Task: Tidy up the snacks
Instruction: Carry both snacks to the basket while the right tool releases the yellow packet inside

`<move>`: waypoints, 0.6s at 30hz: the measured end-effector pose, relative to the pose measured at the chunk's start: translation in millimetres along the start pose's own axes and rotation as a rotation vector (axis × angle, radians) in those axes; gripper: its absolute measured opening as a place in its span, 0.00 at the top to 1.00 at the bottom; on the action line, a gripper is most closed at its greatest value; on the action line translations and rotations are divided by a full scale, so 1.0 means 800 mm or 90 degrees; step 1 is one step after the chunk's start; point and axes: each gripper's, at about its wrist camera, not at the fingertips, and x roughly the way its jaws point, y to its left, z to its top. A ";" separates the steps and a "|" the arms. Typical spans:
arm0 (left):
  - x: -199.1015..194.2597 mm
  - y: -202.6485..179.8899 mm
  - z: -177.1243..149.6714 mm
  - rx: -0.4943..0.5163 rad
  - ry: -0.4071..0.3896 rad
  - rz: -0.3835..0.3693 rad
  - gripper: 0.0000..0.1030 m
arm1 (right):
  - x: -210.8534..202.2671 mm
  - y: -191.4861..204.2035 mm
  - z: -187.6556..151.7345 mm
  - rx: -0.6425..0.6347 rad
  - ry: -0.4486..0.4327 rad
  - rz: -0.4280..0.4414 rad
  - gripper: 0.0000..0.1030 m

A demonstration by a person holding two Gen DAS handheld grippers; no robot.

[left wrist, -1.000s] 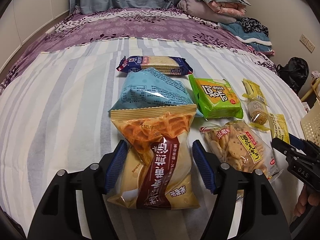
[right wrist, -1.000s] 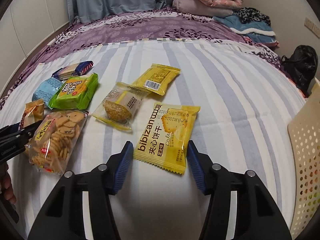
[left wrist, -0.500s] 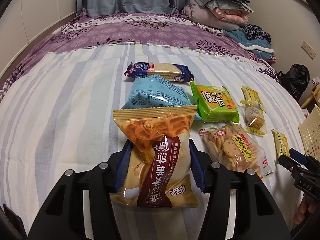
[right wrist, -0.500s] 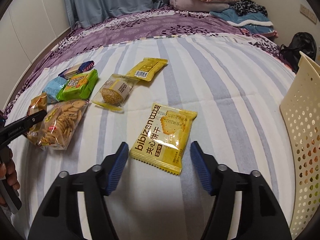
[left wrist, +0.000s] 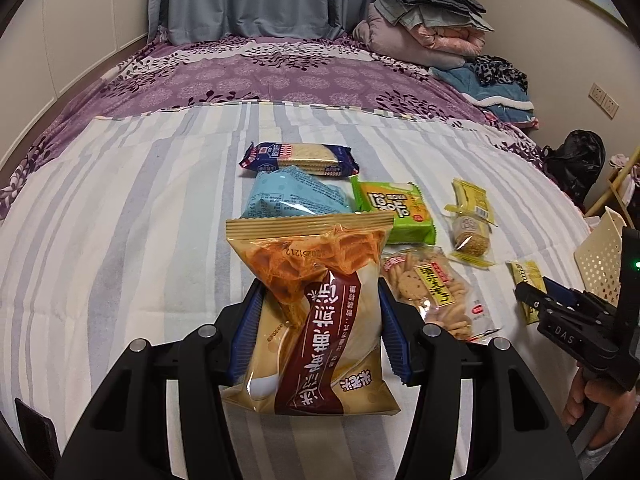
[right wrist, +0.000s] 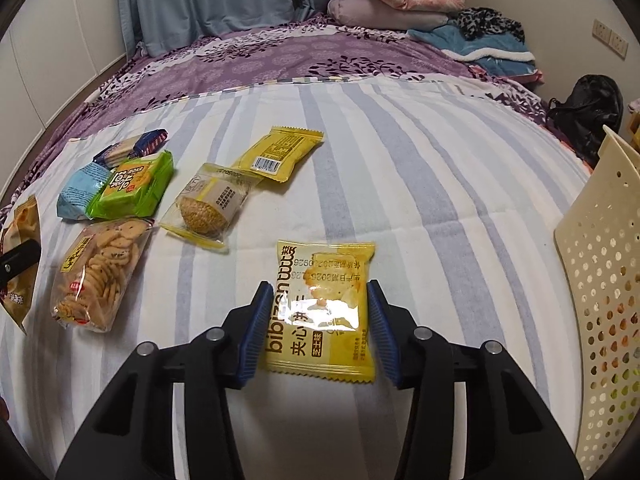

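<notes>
Left gripper (left wrist: 320, 328): I see my blue pads pinching the tan chip bag (left wrist: 312, 312) at both sides; the bag is held above the striped bedspread (left wrist: 120, 240).
Right gripper (right wrist: 318, 330): my jaws are closing, pads against both edges of the yellow biscuit packet (right wrist: 322, 300).
Left view only: a hand (left wrist: 600, 396) holding the right gripper's handle, low at the right edge.
Right view only: the holed side of the cream basket (right wrist: 600, 312), right of the packet; a yellow sachet's barcode (right wrist: 268, 166).
Both views: green packet (left wrist: 394, 208), blue pouch (left wrist: 292, 196), cracker bag (right wrist: 100, 272), sesame ball wrapper (right wrist: 208, 204) on the bedspread.
</notes>
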 end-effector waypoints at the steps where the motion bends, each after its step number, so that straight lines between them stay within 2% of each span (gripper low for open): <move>1: -0.002 -0.003 0.000 0.002 -0.001 -0.002 0.46 | -0.004 -0.001 -0.002 0.000 -0.001 -0.003 0.54; 18: -0.053 -0.086 0.009 0.082 -0.039 -0.037 0.46 | -0.106 -0.043 -0.001 0.026 -0.101 -0.027 0.54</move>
